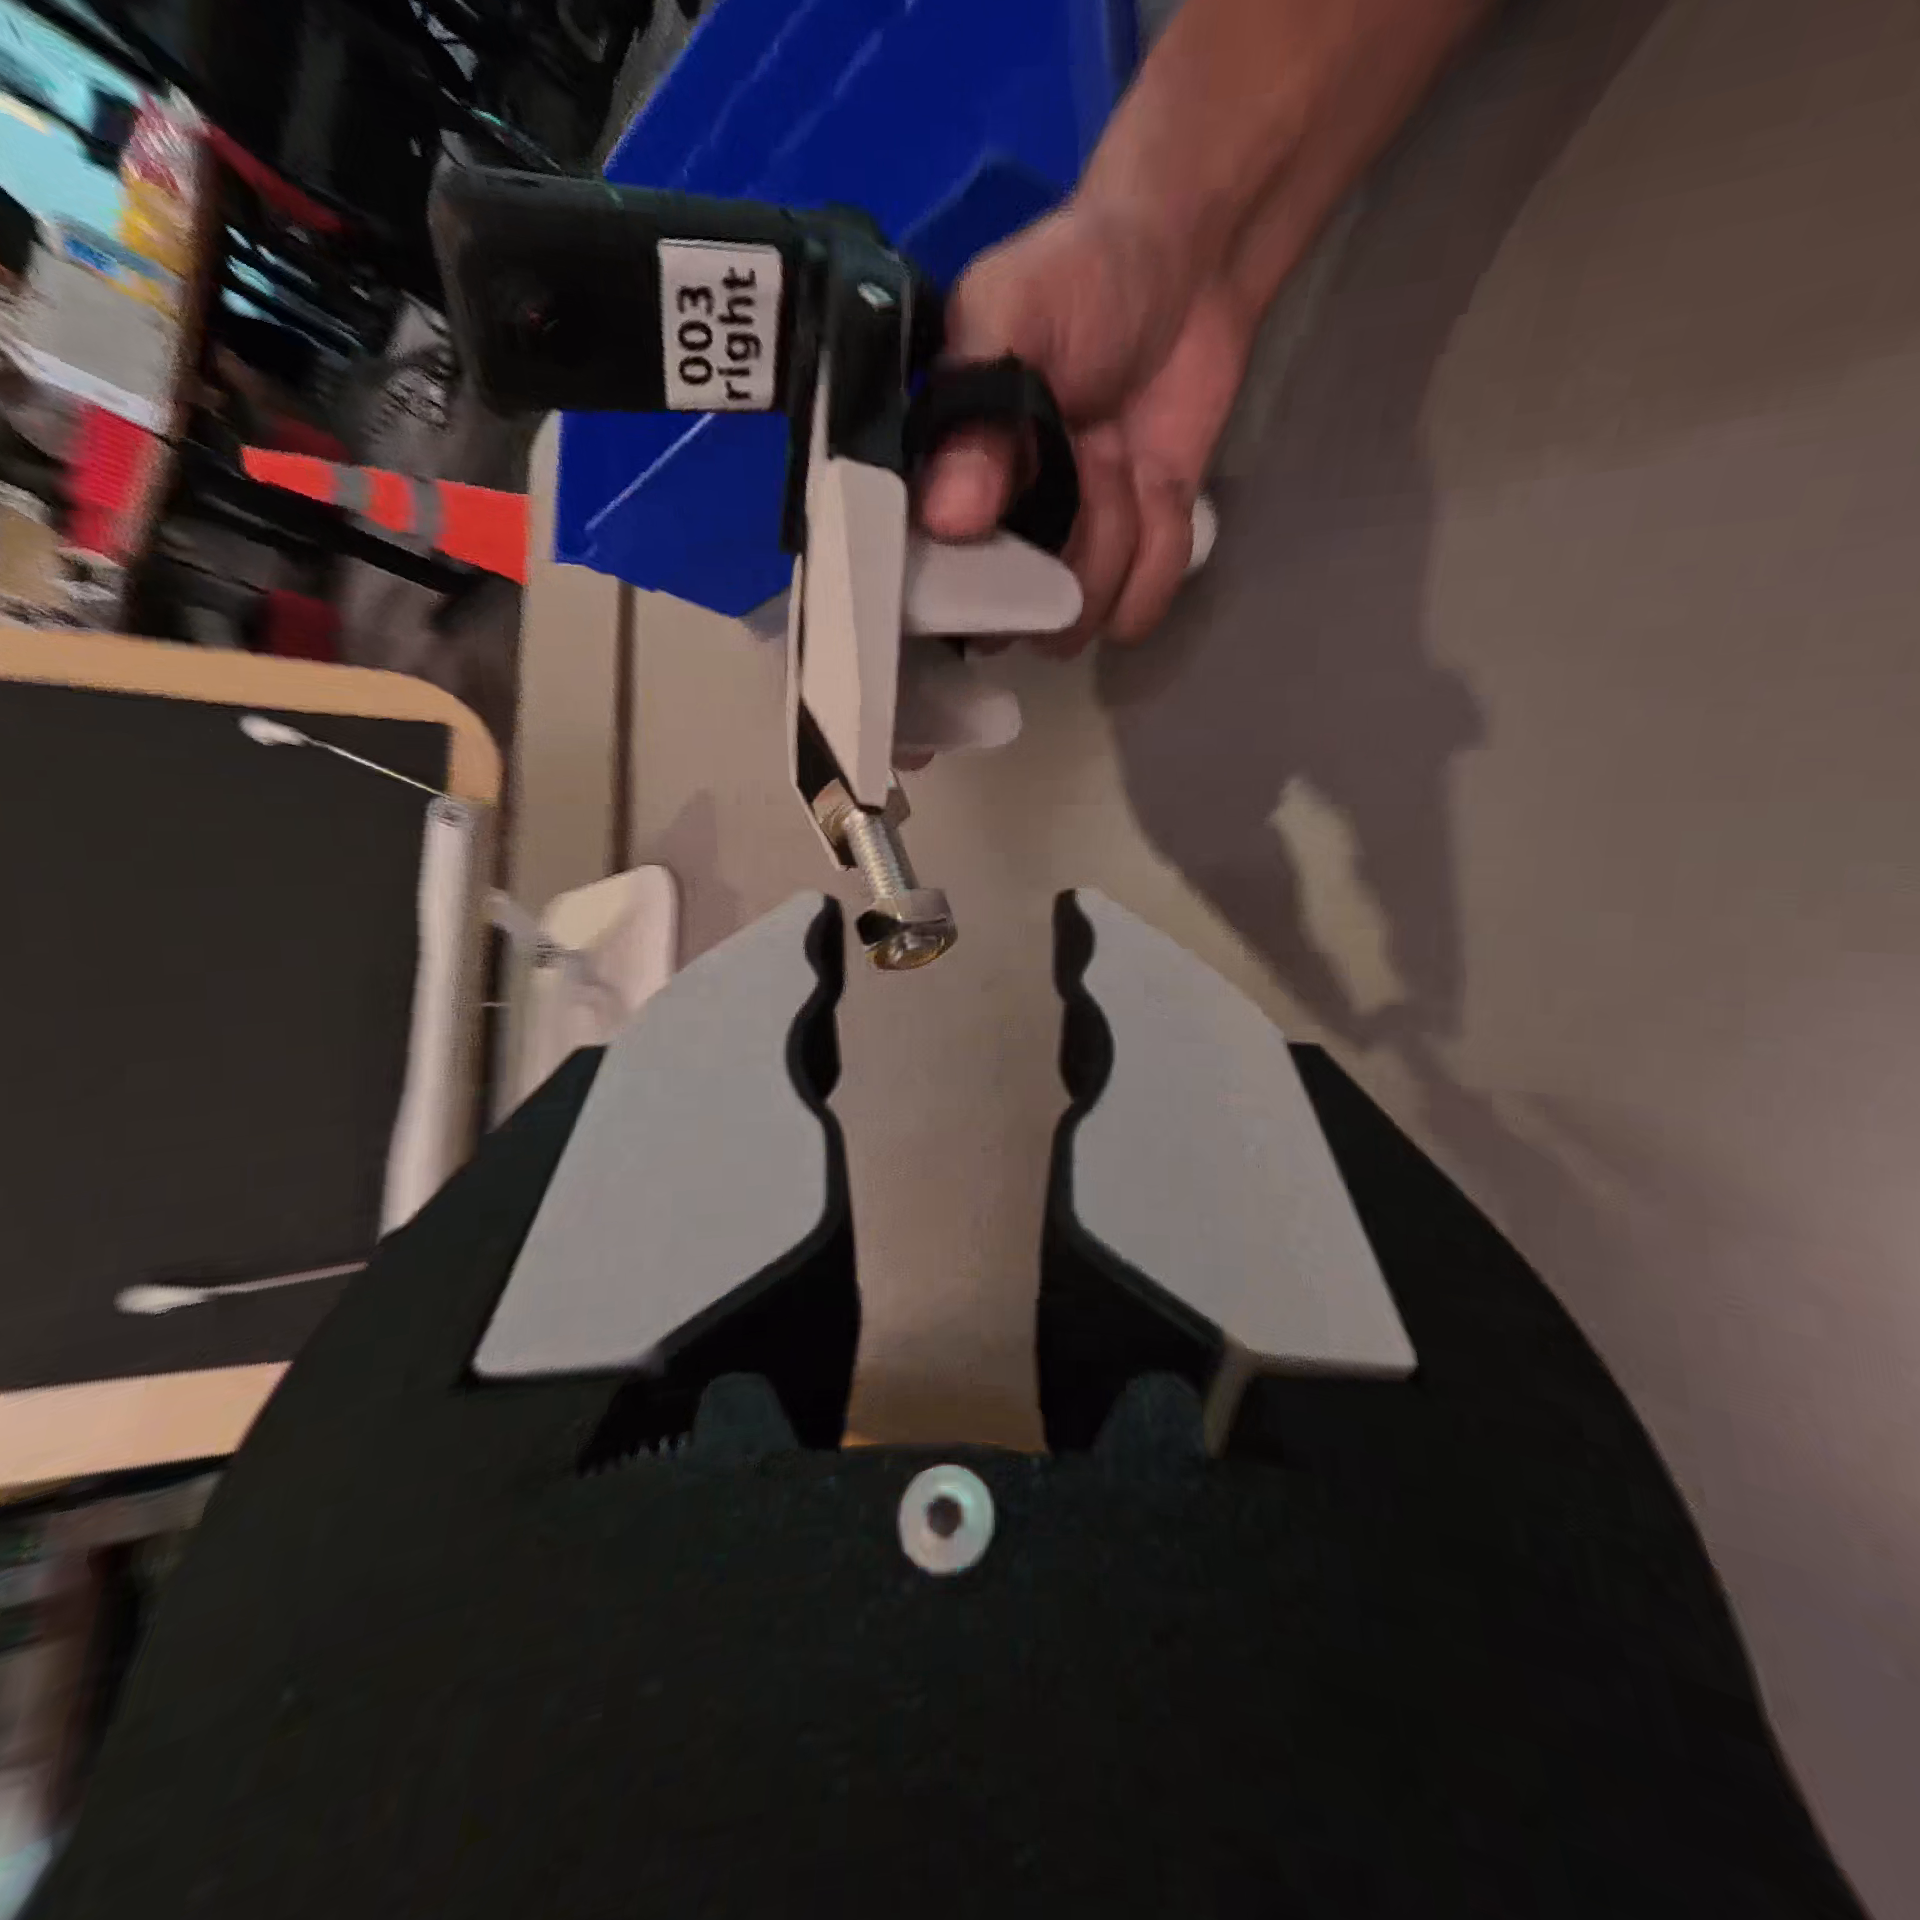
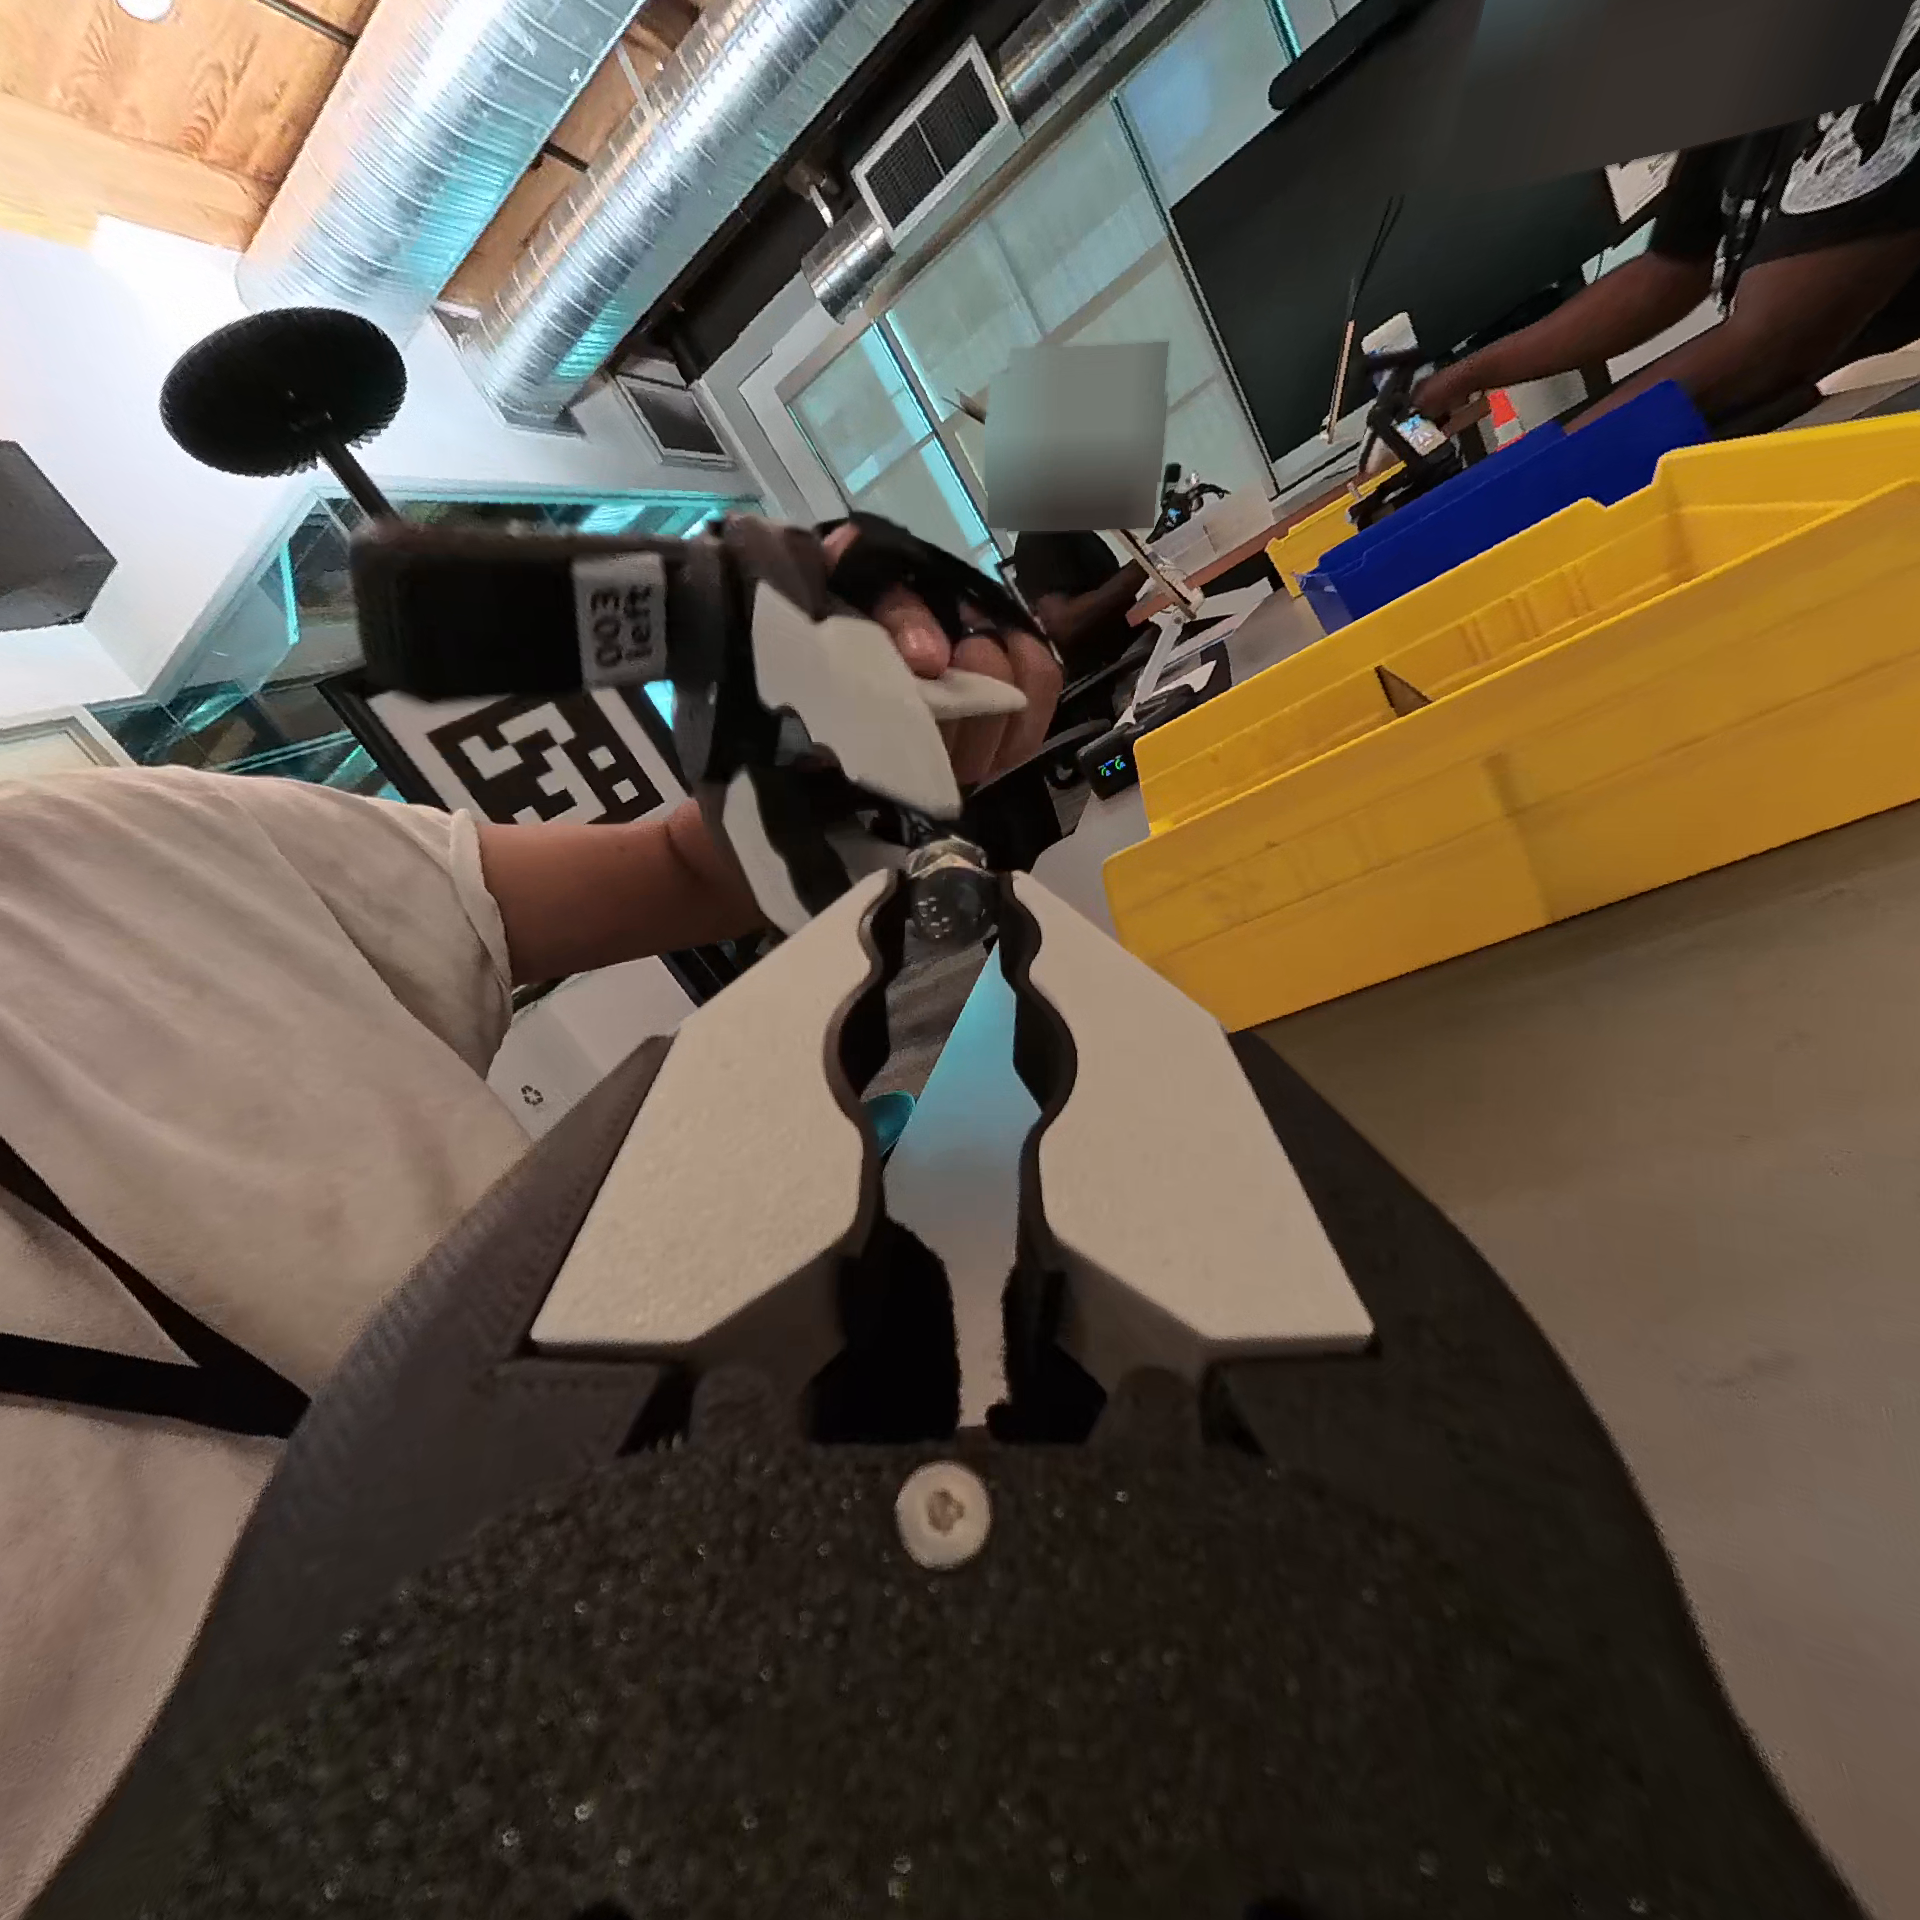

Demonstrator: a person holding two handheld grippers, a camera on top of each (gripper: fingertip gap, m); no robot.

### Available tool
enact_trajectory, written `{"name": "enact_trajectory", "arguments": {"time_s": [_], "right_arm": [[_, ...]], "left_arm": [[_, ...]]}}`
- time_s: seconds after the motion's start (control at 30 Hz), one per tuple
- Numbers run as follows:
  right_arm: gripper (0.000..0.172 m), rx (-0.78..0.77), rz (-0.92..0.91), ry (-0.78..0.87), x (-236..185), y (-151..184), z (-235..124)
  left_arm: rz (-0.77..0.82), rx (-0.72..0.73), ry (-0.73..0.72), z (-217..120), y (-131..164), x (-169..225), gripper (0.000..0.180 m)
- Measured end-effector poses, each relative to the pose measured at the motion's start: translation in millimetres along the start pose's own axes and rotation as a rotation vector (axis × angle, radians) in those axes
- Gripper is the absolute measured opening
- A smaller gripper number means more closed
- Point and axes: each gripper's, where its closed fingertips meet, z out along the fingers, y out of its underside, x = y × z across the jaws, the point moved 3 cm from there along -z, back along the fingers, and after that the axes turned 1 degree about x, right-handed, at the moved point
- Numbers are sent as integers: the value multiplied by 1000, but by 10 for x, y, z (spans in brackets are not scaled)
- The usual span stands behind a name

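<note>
We saw the L gripper [image 1: 948, 925] wide open, holding nothing, its left fingertip [image 1: 810, 914] just beside the nut [image 1: 906, 928] but apart. R gripper [image 2: 948, 902] was clamped on the bolt [image 1: 878, 857] head, nut on the shank's far end, above the grey table [image 1: 1558, 727].

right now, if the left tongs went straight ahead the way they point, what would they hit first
Probably the nut on the end of the bolt held by the right tongs. It hangs just beyond the open left tongs, nearer the left fingertip. Depth is unclear, so they might pass beside it and meet the grey tabletop.
</note>
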Motion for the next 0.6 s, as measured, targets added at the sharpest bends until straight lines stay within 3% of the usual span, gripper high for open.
{"name": "enact_trajectory", "arguments": {"time_s": [0.13,0.27,0.33,0.47,0.6], "right_arm": [[17,2,-43,22,-8,-28,-12],[17,28,-121,68,-9,-90,-40],[17,22,-156,89,0,-87,-42],[17,-19,-163,105,34,-31,-27],[17,-35,-179,106,20,-20,-18]], "left_arm": [[-443,173,26,-179,-67,-123,51],[-942,325,12,-261,-49,-251,37],[-1157,366,77,-221,-54,-225,36],[-1519,302,138,-54,43,-171,35],[-1789,360,182,-28,53,-202,36]]}}
